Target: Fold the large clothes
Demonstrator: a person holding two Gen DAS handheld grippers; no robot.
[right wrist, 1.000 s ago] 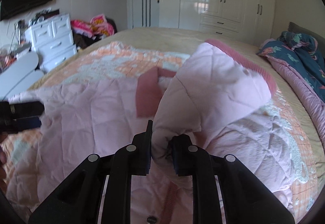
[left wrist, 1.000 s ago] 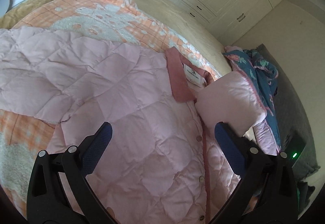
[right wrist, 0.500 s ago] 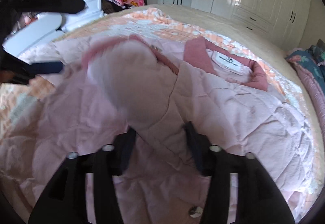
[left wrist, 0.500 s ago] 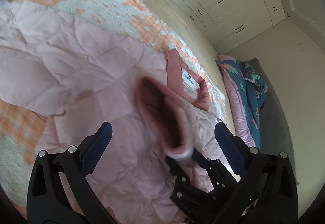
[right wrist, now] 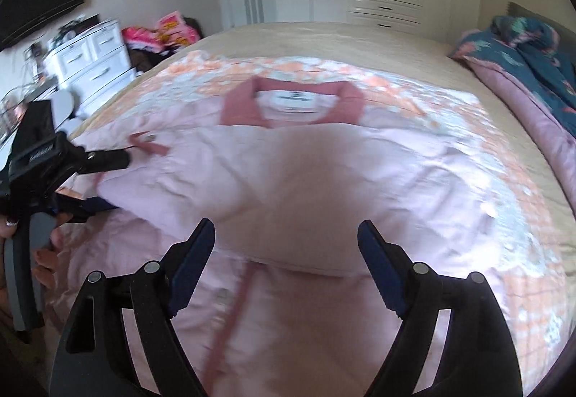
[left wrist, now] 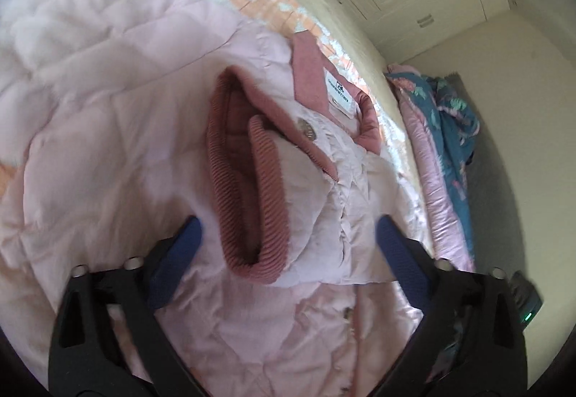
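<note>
Right gripper lets go — jaws just opening, empty — and the sleeve now lies across the jacket; left gripper closing in, seemingly not yet gripping.

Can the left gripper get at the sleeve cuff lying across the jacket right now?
Probably yes. The ribbed sleeve cuff lies on top of the pink jacket, right ahead of the left gripper. Its jaws have just been closing a little but stand open either side of the cuff, pads not pressing, nothing covering it.

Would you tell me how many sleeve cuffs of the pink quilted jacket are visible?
1: a ribbed dusty-pink cuff lies folded across the jacket's chest, below the collar. The other is likely hidden.
</note>
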